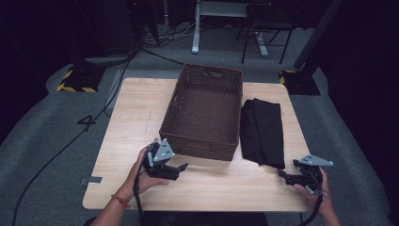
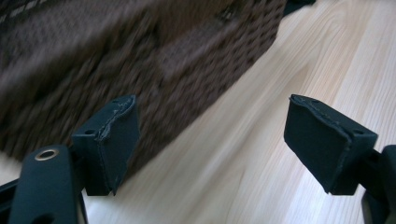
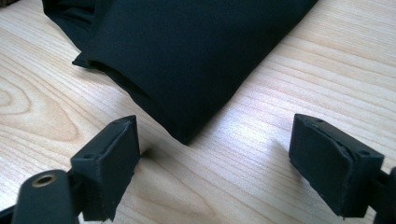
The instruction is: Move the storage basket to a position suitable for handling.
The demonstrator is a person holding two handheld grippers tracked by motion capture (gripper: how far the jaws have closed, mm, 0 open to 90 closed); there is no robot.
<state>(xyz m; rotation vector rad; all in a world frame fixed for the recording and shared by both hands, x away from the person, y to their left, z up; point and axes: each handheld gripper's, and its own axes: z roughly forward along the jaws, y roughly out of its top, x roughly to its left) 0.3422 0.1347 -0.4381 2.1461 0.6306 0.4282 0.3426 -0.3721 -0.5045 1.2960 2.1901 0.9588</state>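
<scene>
**Operator:** Two tongs are staged at the near edge of the tabletop (image 1: pixel 131 113). State the current step.

**Technician:** Judged from the layout, this is the approach before pickup of the black folded cloth (image 1: pixel 262 132). It lies flat on the tabletop, just to the right of the brown basket (image 1: pixel 203 110), possibly touching its side; the high view cannot settle that. The right tongs (image 1: pixel 281 174) sit low, just short of the cloth's near end, jaws spread wide with nothing between them. In the right gripper view the cloth's (image 3: pixel 187 60) folded corner points into the gap between the jaws.

**Operator:** And the left side?

**Technician:** The left tongs (image 1: pixel 181 167) hang near the basket's front left corner, jaws apart and empty. The basket wall (image 2: pixel 116 60) is blurred in the left gripper view.

**Operator:** Requirement for the next move?

**Technician:** Probably a short advance so the right jaws straddle the folded corner, then closure through all layers. The probable destination is the basket, which stands empty.

**Operator:** Material notes.

**Technician:** Cloth: matte, smooth, soft, folded into a long rectangle with a rounded fold edge; layers may slide apart if gripped thinly. Basket: rectangular, tightly woven, stiff-walled, with a handle slot in the far wall. Tabletop: pale wood grain, smooth, rounded corners. Jaw pads (image 3: pixel 109 163): black, blocky, slightly frayed at the edges.
</scene>
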